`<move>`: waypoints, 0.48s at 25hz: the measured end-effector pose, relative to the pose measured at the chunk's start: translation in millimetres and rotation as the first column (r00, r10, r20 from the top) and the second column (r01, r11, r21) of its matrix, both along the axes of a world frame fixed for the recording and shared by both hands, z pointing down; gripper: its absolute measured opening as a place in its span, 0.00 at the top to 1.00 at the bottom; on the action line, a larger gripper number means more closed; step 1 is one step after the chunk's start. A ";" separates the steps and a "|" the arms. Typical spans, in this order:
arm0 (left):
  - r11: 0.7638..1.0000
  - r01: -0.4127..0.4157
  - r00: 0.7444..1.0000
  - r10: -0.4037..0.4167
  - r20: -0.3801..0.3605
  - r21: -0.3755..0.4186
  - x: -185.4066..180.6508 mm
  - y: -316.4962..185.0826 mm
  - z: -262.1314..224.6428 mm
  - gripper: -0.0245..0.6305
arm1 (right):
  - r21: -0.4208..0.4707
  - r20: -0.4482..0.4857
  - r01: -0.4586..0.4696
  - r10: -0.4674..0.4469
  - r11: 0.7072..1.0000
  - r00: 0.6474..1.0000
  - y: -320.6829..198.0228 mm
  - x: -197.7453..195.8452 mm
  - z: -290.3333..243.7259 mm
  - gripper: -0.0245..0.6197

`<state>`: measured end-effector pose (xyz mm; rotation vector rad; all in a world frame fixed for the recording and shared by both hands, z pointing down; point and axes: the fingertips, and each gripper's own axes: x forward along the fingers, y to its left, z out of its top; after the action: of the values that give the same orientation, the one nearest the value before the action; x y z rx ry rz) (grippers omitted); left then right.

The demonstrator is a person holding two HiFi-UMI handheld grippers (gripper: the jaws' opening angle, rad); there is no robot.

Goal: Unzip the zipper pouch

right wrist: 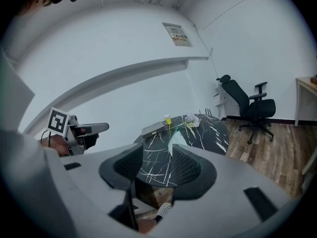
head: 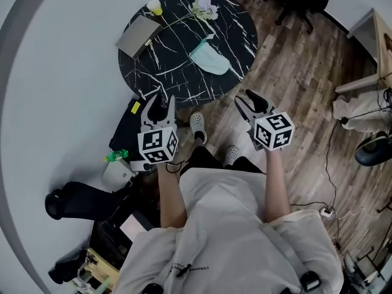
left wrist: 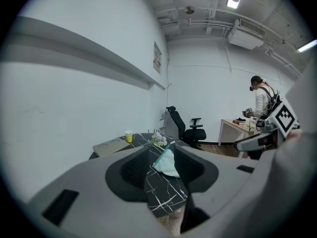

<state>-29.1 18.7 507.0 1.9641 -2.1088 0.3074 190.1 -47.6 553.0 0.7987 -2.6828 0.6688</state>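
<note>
A round black marble table (head: 184, 72) fills the head view's upper middle. Below its edge, the left gripper (head: 159, 103) at 7 o'clock and the right gripper (head: 248, 100) at 5 o'clock both hold their jaws apart with nothing between them. On the table, a closed grey laptop (head: 138, 35) lies at 10 o'clock. The teal zipper pouch (head: 209, 59) lies untouched at 4 o'clock, a flower (head: 202, 6) at 1 o'clock and a yellow cup (head: 154, 7) at 11 o'clock.

Item: zipper pouch (head: 210, 59), mint-green, soft, slightly crumpled
Pose: flat on black marble table (head: 160, 66)
Place: beyond left fingers (head: 150, 108) and right fingers (head: 257, 100), well apart, untouched
Zip: too small to tell
</note>
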 end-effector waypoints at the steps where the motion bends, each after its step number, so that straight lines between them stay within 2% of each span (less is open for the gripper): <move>1: 1.000 -0.004 1.000 0.004 -0.005 0.005 -7.3 -10.8 0.9 0.71 | 0.005 -0.013 0.004 -0.004 1.000 1.000 -6.5 -6.8 1.3 0.66; 8: 0.997 -0.057 0.996 0.060 -0.060 0.050 -66.5 -96.7 -4.9 0.71 | 0.028 -0.092 0.029 -0.027 0.999 0.995 -67.1 -70.2 5.0 0.63; 12: 0.994 -0.099 0.991 0.104 -0.090 0.052 -93.8 -141.3 -3.1 0.71 | 0.017 -0.123 0.011 -0.009 1.000 0.992 -102.9 -99.0 11.1 0.63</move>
<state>-122.9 -122.6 503.8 2.0752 -1.9809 0.1827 91.1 -150.4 564.1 0.8026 -2.5833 0.5749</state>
